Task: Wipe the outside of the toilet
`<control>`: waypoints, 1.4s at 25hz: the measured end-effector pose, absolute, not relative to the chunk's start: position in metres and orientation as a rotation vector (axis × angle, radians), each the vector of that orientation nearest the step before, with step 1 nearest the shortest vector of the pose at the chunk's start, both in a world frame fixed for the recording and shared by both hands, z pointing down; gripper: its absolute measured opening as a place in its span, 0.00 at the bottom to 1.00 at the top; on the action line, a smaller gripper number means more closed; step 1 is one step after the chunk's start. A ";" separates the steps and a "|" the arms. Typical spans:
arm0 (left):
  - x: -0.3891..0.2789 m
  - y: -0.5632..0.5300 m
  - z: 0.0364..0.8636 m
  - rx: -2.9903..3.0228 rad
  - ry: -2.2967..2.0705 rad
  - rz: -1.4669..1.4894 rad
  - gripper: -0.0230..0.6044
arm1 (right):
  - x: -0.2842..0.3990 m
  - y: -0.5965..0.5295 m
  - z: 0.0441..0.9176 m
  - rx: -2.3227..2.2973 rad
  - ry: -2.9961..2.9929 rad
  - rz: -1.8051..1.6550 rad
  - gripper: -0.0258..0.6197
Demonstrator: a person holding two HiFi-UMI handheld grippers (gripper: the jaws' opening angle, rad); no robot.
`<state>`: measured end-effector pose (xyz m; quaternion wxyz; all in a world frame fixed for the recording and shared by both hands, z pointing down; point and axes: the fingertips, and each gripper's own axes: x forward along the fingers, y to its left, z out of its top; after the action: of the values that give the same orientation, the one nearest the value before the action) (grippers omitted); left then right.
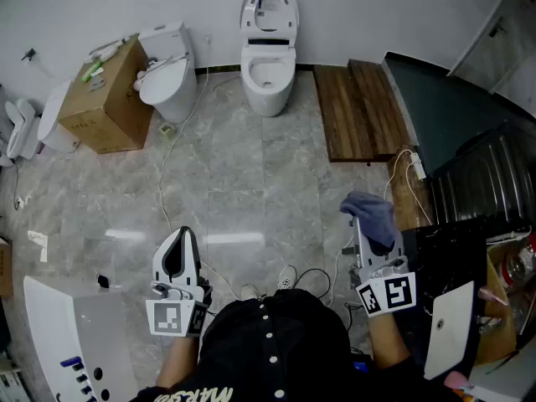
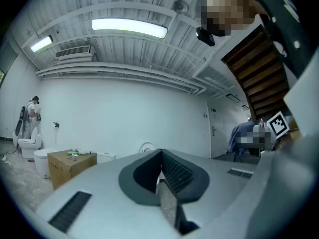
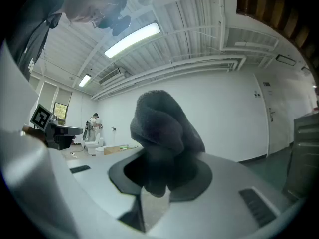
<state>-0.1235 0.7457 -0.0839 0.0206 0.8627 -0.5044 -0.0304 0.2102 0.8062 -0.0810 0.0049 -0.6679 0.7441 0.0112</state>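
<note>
— Pinching anything, is the right gripper (image 1: 361, 225)?
— It is clamping a cloth (image 1: 373, 213), which is bunching over its jaws.
— And the left gripper (image 1: 182, 234)?
— Its jaws are pressing together on nothing.
— Where is the toilet (image 1: 268, 67) standing?
— Well ahead of both grippers, lid up.

The grey tiled floor (image 1: 251, 191) is carrying a toilet (image 1: 268, 69) standing open at the far wall, with a second toilet (image 1: 170, 86) sitting left of it beside a cardboard box (image 1: 107, 103). Wooden boards (image 1: 360, 111) are lying flat to the right, a thin cable (image 1: 160, 187) is trailing across the tiles, and a white panel (image 1: 71, 337) is lying at the near left.
</note>
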 end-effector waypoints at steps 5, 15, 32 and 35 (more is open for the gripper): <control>-0.120 0.746 -0.082 2.684 -1.565 -0.102 0.05 | 0.215 0.807 -0.083 -2.076 2.320 0.043 0.18; -0.109 0.748 -0.079 2.627 -1.653 -0.082 0.05 | 0.231 0.795 -0.085 -1.988 2.307 0.044 0.19; -0.142 0.759 -0.059 2.415 -1.932 -0.052 0.05 | 0.211 0.738 -0.063 -1.768 2.493 -0.043 0.19; -0.169 0.754 -0.054 2.375 -1.977 -0.048 0.05 | 0.188 0.725 -0.061 -1.734 2.508 -0.057 0.19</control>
<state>-0.1690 0.7540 -0.0536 0.0254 0.7682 -0.6395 -0.0154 0.1877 0.7247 -0.0614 0.0459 -0.5679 0.8216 -0.0186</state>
